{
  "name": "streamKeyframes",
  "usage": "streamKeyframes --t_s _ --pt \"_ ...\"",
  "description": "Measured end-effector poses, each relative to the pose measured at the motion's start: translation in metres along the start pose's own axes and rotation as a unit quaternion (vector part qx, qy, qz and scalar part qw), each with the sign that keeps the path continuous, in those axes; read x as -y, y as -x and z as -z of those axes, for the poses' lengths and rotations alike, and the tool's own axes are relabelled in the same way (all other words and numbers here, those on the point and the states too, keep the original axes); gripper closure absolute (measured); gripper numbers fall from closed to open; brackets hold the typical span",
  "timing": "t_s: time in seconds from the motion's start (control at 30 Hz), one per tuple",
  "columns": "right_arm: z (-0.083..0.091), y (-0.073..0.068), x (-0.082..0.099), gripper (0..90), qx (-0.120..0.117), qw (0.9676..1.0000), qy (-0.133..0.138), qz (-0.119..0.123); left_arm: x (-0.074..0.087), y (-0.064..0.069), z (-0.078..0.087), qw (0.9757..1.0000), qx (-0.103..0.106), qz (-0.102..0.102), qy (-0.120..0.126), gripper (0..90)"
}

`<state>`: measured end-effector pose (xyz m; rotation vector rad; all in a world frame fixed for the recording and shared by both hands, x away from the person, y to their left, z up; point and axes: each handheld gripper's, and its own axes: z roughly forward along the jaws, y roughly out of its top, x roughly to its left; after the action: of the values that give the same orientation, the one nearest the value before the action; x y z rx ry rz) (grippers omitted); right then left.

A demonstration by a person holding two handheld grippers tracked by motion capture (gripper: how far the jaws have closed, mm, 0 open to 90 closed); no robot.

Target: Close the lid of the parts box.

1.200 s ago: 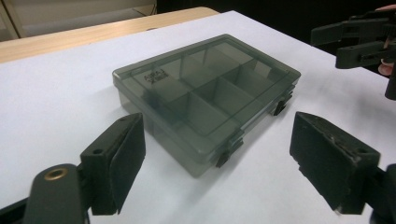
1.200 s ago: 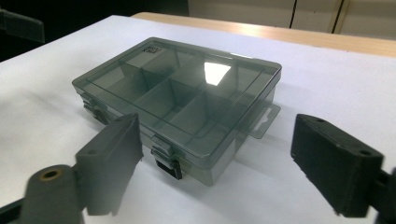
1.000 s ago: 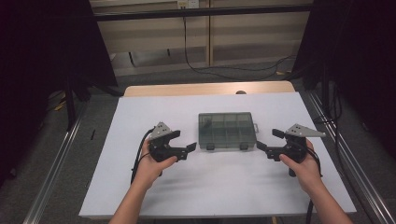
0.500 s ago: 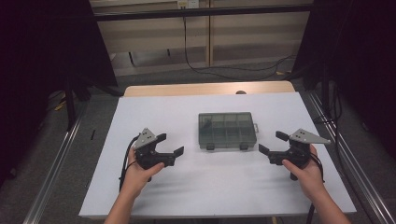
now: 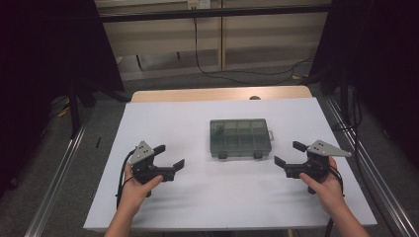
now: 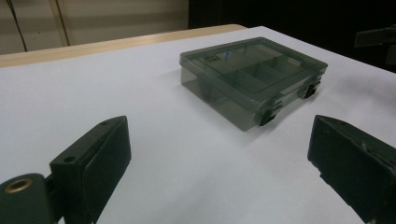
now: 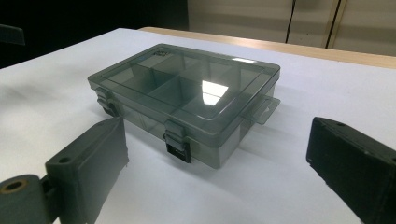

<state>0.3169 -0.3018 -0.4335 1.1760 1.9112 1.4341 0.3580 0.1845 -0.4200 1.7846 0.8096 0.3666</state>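
Note:
A smoky clear compartment box (image 5: pixel 240 138) lies shut in the middle of the white table (image 5: pixel 217 197), its two dark latches facing the person. My left gripper (image 5: pixel 169 156) is left of the box and apart from it. It stands open with nothing between its jaws, which have just been opening. In the left gripper view the box (image 6: pixel 252 79) lies ahead to the right of the left gripper (image 6: pixel 219 154). My right gripper (image 5: pixel 288 153) is right of the box, open and empty, its jaws also just widened. In the right gripper view the box (image 7: pixel 187 98) sits close ahead of the right gripper (image 7: pixel 215 154).
A wooden strip (image 5: pixel 217 94) runs along the table's far edge, with a small dark round thing (image 5: pixel 254 98) on it. Metal rails (image 5: pixel 54 177) flank the table on both sides. Cables (image 5: pixel 237 76) lie on the floor beyond.
My left gripper has drawn away from the box to the left and its jaws stand wider. The right gripper has stayed almost in place, jaws slightly wider.

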Motion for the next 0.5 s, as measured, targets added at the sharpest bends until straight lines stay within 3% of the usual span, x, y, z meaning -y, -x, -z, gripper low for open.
streamKeyframes --t_s 0.5 --pt "0.005 -0.001 0.003 4.8 0.009 0.9999 0.008 0.004 0.006 -0.006 0.013 0.9998 -0.012 -0.012 0.007 6.2"
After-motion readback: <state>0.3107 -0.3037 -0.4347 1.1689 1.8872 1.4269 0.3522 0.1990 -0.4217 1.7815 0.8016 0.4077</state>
